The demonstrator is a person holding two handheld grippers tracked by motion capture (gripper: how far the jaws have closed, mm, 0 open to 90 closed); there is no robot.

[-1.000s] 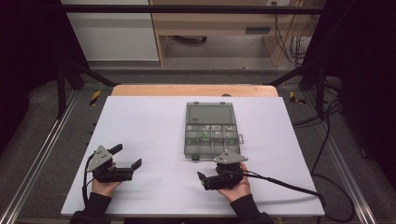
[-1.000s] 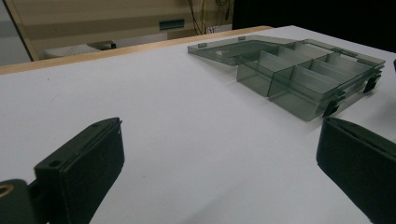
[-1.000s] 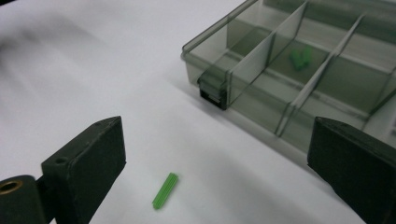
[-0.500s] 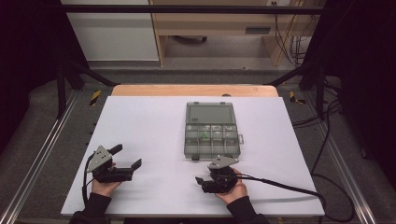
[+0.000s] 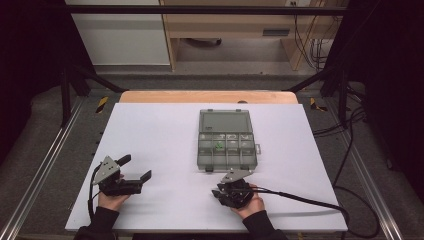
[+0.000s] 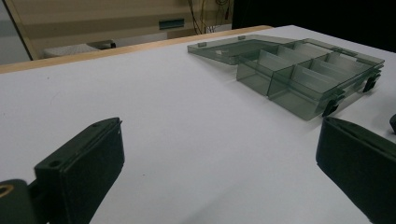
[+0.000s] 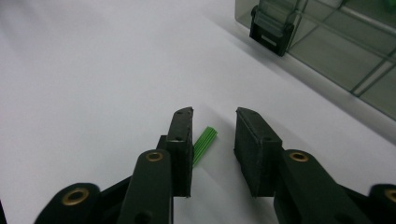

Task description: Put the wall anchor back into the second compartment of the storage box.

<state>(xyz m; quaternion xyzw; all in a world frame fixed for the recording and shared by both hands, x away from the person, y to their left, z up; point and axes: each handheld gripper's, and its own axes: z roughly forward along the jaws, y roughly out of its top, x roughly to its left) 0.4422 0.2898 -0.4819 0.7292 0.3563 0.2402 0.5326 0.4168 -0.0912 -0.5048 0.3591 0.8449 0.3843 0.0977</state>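
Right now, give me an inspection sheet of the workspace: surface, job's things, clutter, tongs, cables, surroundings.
Surface: white table, flat, wooden strip along its far edge.
Job's things: clear compartment box with its lid open flat away from the person, a small green bit in one compartment; green ribbed piece lying on the table.
Clutter: nothing seen.
Tongs: left tongs open, nothing between the jaws; right tongs have just been closing around the green ribbed piece, gap remaining on one side.
Cables: black cable trails from the right tongs across the table and off its right edge.
Surroundings: dark metal frame, wooden furniture and wiring behind.
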